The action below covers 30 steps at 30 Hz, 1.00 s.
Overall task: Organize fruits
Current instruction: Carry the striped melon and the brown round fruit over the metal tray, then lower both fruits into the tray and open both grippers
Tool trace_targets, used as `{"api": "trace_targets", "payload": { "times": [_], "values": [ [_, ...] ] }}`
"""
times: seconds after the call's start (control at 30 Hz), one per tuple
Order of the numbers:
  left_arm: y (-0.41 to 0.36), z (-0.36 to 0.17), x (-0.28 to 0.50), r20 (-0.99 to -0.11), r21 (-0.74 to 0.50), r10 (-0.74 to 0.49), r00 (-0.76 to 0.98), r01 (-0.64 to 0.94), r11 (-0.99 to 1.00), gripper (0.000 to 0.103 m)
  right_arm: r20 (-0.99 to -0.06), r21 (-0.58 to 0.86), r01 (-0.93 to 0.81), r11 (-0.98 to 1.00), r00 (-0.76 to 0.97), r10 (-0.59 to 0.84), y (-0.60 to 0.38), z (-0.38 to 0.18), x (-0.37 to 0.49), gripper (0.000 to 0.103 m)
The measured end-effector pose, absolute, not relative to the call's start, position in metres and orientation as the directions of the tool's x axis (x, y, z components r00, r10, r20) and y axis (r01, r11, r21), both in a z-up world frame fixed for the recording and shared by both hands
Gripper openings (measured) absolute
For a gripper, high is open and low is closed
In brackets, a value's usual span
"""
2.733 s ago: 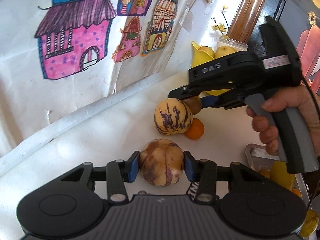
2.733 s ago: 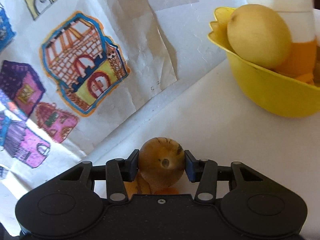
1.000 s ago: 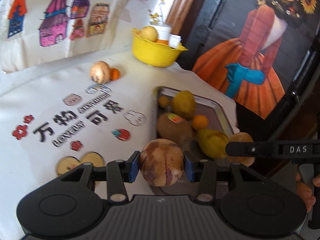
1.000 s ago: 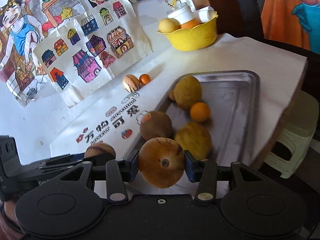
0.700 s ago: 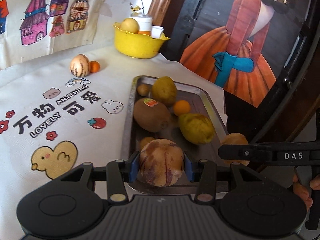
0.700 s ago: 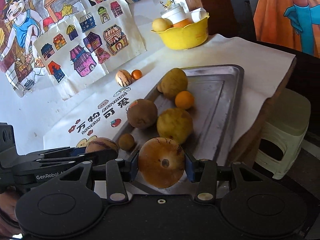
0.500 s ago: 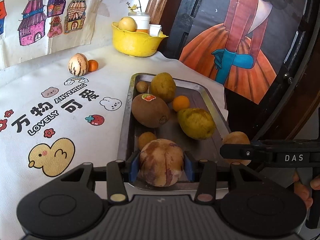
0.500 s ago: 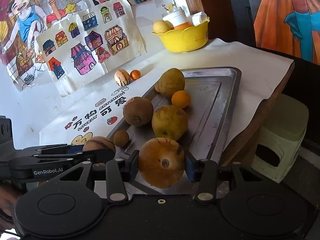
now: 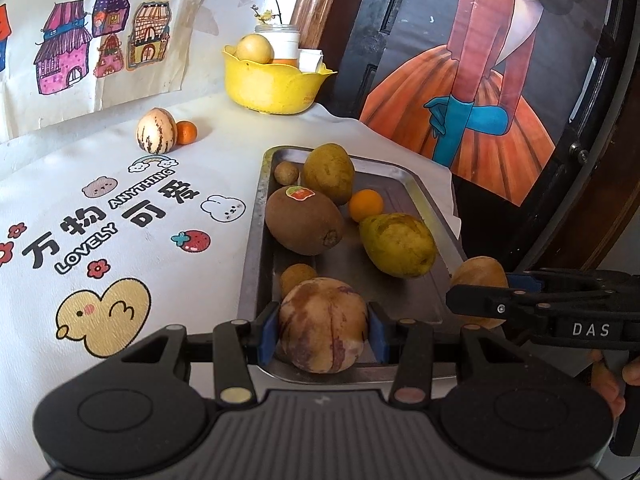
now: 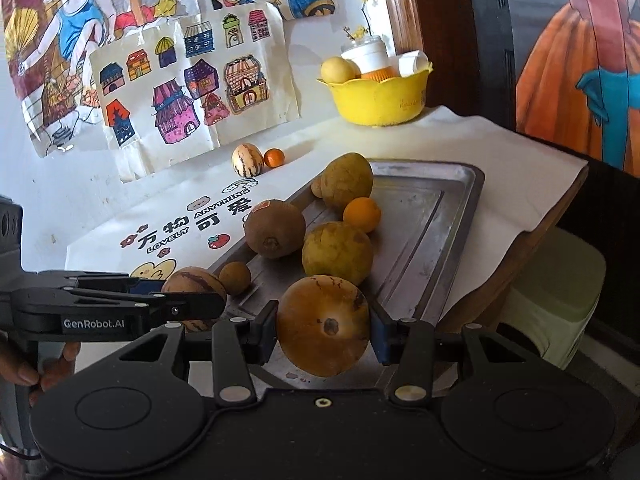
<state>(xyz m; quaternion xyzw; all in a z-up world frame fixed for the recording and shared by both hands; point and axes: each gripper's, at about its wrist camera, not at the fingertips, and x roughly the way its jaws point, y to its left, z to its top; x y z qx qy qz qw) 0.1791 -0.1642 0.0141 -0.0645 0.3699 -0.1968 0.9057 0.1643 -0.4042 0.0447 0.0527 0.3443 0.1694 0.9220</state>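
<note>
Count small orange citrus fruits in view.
2: one small orange citrus in the metal tray, another on the cloth beside the striped melon. Bowl contents unclear.

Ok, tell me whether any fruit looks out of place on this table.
Two pieces sit apart from the rest: a striped melon and a small orange lie on the tablecloth near the wall drawings, touching each other, while the other loose fruit is gathered in the metal tray. Nothing looks spilled or damaged.
</note>
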Motion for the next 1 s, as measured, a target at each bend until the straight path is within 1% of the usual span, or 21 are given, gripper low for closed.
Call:
{"api": "trace_targets", "payload": {
  "times": [0.3,0.47,0.73,1.0],
  "values": [
    [-0.162,0.009,0.188,-0.654,-0.248,-0.398,0.643,0.315,0.916,0.049,-0.605,0.072,-0.338,0.939,0.733,0.31,-0.387,0.038,0.162,0.048],
    [-0.164,0.006,0.191,-0.656,-0.249,-0.407,0.636,0.327,0.912,0.049,-0.598,0.02,-0.362,0.932,0.742,0.301,-0.377,0.034,0.16,0.048],
    [-0.159,0.002,0.192,-0.652,-0.293,-0.435,0.621,0.323,0.9,0.05,-0.605,-0.011,-0.354,0.935,0.747,0.276,-0.377,0.026,0.158,0.048],
    [-0.16,0.003,0.193,-0.663,-0.309,-0.428,0.615,0.296,0.904,0.051,-0.6,0.007,-0.33,0.944,0.754,0.267,-0.383,0.02,0.153,0.05]
  ]
}}
